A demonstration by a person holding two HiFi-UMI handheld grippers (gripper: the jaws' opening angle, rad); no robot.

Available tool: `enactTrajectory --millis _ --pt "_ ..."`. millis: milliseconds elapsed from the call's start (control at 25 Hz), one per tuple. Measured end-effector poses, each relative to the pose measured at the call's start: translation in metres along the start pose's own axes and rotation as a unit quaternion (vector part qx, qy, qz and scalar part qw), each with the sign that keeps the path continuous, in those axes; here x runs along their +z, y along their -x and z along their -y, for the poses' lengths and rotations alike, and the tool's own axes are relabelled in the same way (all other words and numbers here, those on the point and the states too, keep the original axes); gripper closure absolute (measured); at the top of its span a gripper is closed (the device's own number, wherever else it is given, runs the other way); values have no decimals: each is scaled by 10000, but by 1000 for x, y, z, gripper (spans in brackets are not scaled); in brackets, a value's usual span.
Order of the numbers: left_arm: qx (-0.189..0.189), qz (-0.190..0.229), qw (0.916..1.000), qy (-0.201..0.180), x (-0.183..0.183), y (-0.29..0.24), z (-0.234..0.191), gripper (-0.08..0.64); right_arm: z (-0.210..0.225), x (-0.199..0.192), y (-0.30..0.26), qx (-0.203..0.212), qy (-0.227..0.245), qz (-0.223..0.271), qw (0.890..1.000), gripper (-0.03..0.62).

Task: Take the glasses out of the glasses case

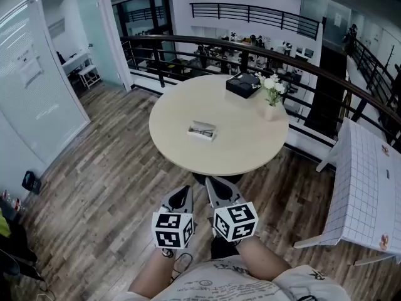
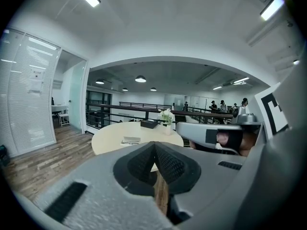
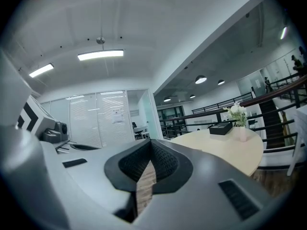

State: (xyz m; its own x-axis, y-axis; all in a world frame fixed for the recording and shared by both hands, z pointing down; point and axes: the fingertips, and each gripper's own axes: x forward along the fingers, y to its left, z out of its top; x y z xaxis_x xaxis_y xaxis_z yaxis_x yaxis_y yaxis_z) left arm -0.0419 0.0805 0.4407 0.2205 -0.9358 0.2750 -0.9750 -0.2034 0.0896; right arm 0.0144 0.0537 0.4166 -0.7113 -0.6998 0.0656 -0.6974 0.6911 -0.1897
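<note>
An open glasses case [image 1: 202,130] lies near the middle of a round beige table [image 1: 182,155], with dark-framed glasses showing inside it. Both grippers hang side by side over the wooden floor, short of the table's near edge. The left gripper [image 1: 186,190] is shut with nothing between its jaws, and so is the right gripper [image 1: 210,182]. From the left gripper view, its shut tips [image 2: 154,145] sit below the distant case [image 2: 130,140]. The right gripper view shows shut tips [image 3: 151,145] and the table [image 3: 225,150] off to the right; the case is out of that view.
A black box [image 1: 243,84] and a small vase of white flowers [image 1: 272,96] stand at the table's far right side. A white grid-topped table [image 1: 366,187] stands to the right. A dark railing [image 1: 188,41] curves behind the table; glass walls are at left.
</note>
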Motion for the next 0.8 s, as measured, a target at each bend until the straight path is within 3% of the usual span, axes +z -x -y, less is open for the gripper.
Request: enactTrajectory --millis 480,800 --pt "-19 -201 9998 34 4 -63 -44 548 25 -12 -73 10 78 -314 9995 577" --pt "15 -287 9995 98 23 -127 -53 548 73 3 -119 68 49 -349 9994 577"
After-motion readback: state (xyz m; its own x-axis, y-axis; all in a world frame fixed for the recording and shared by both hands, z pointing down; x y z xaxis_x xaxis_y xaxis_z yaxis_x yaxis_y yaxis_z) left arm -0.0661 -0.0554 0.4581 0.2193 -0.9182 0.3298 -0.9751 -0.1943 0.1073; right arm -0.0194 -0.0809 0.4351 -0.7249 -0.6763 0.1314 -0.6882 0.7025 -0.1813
